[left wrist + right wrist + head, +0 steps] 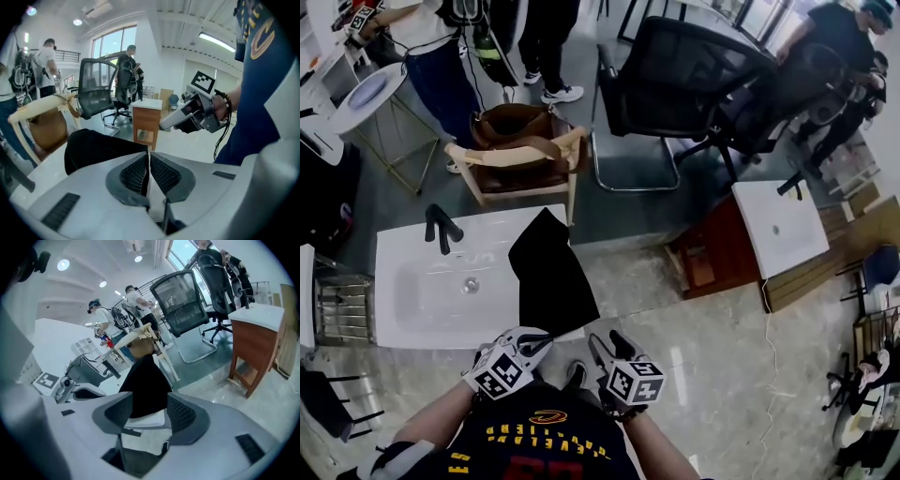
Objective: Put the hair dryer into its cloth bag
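Overhanging the sink point(412, 314), the cloth bag point(548, 277) hides its contents.

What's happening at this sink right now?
A person stands at a white basin with a gripper in each hand. A black cloth bag lies over the basin's right end. Both grippers hover by the bag's near edge, and neither grips it. The left gripper has its fingers together on nothing. The right gripper has its fingers apart and empty. No hair dryer is in view, and whether it is already inside the bag cannot be told.
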Action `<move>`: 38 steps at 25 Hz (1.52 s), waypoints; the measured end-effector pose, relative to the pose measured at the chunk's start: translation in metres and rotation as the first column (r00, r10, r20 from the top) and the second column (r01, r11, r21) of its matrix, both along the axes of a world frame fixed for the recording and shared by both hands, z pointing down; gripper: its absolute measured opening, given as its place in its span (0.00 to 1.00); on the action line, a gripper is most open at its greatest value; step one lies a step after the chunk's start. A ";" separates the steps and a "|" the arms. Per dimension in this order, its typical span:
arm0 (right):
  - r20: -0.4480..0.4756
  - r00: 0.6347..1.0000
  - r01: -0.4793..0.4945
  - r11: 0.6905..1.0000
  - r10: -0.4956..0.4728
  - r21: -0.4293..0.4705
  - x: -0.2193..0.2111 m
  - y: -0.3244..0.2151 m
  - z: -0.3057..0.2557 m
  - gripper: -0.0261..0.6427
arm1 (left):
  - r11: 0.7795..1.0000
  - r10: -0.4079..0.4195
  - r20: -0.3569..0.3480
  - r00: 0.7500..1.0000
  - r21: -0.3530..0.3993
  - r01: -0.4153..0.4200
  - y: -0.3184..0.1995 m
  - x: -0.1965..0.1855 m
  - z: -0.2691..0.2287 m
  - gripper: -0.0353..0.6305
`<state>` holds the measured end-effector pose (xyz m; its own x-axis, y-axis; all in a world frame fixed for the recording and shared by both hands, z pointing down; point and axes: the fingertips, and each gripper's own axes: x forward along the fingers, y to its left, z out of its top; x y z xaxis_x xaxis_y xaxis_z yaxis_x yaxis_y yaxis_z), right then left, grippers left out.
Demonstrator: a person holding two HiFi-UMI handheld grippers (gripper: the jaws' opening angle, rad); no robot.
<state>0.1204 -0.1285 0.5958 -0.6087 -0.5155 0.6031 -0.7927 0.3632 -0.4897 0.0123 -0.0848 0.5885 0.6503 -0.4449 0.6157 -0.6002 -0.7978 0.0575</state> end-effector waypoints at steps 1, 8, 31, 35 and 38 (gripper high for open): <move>0.003 1.000 0.011 0.999 -0.011 0.033 -0.002 -0.003 -0.012 0.39 | 0.999 -0.033 -0.013 0.999 0.021 0.034 -0.002 -0.004 -0.008 0.07; 0.087 0.966 0.217 0.947 -0.243 0.235 -0.066 -0.010 -0.093 0.17 | 0.925 -0.319 -0.163 0.934 0.163 0.344 -0.044 -0.063 -0.086 0.07; -0.007 0.959 0.221 0.728 -0.285 0.649 -0.119 -0.001 -0.237 0.05 | 0.853 -0.299 -0.483 0.823 0.251 0.457 -0.034 -0.060 -0.240 0.07; -0.011 0.966 0.207 0.743 -0.260 0.637 -0.117 0.002 -0.233 0.05 | 0.864 -0.290 -0.482 0.827 0.238 0.442 -0.031 -0.059 -0.235 0.07; -0.009 0.968 0.199 0.755 -0.249 0.625 -0.116 0.004 -0.227 0.05 | 0.871 -0.292 -0.481 0.827 0.224 0.438 -0.028 -0.059 -0.229 0.07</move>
<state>0.0045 -0.1242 0.3688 -0.7823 -0.6036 0.1535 -0.6222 0.7687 -0.1483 -0.0471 -0.1125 0.3596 0.5605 -0.8209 0.1093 -0.8251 -0.5422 0.1589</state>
